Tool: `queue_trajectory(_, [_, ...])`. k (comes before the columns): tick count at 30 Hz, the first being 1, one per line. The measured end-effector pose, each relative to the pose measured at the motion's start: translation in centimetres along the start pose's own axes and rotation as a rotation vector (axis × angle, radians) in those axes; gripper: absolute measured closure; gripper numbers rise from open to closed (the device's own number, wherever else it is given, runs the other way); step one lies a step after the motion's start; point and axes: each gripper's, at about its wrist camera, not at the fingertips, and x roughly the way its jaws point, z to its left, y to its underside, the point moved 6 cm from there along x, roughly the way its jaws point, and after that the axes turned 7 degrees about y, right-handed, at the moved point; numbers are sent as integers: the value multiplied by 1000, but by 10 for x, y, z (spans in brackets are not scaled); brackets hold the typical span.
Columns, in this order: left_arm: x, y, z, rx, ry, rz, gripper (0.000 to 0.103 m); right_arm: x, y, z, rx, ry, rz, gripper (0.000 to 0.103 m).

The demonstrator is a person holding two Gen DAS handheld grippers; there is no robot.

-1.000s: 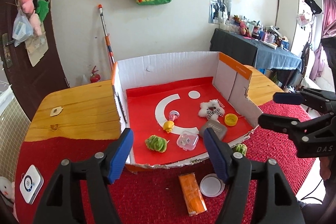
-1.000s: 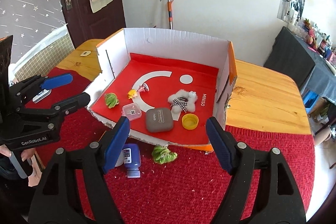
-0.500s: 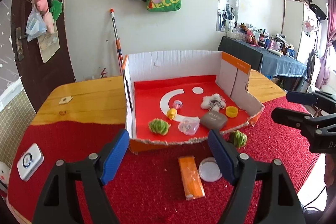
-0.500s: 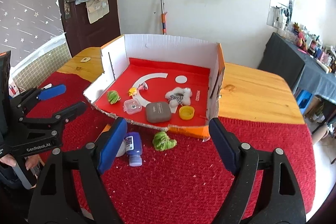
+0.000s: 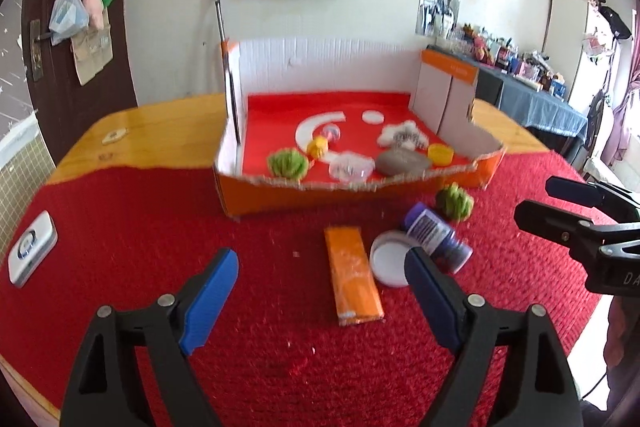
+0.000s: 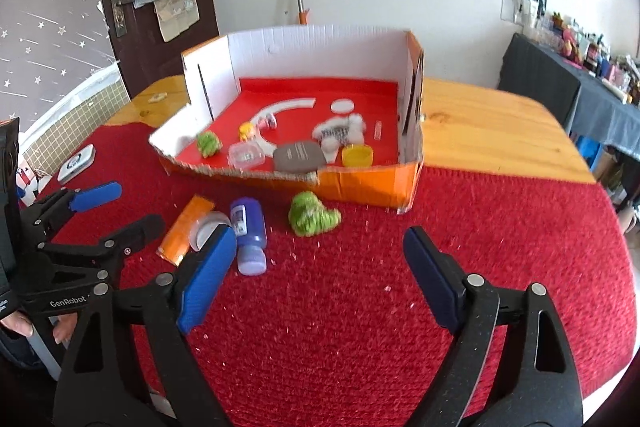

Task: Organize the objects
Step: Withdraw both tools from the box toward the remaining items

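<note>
Both pairs of jaws stand wide and are opening, with nothing between them. The left gripper (image 5: 320, 279) and right gripper (image 6: 318, 267) hover over the red woven mat (image 6: 360, 307), on the near side of the open cardboard box with white walls and a red floor (image 6: 316, 43); all places below are given from that box.

Outside its torn front wall, on the mat, lie a flat orange packet (image 5: 352, 279), a purple plastic bottle on its side (image 6: 248, 227), a fuzzy green knitted toy (image 6: 312, 215) and a round white lid (image 5: 390, 263). The packet lies just ahead of the left jaws' gap; the green toy lies ahead of the right jaws' gap, well apart from the pads.

Inside the box sit a grey rounded case (image 6: 298, 157), a white fluffy toy (image 6: 340, 131), a second green toy (image 6: 208, 143), a clear small container (image 6: 246, 155) and a yellow cap (image 6: 357, 155).
</note>
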Motion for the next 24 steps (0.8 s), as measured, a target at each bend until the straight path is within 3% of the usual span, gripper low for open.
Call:
queue_trajectory(16, [33, 17, 6, 14, -2, 140, 16, 35, 7, -7, 24, -1, 84, 17])
queue_trajectory(24, [37, 14, 14, 41, -31, 153, 16, 51, 3, -6, -1, 10, 136, 17])
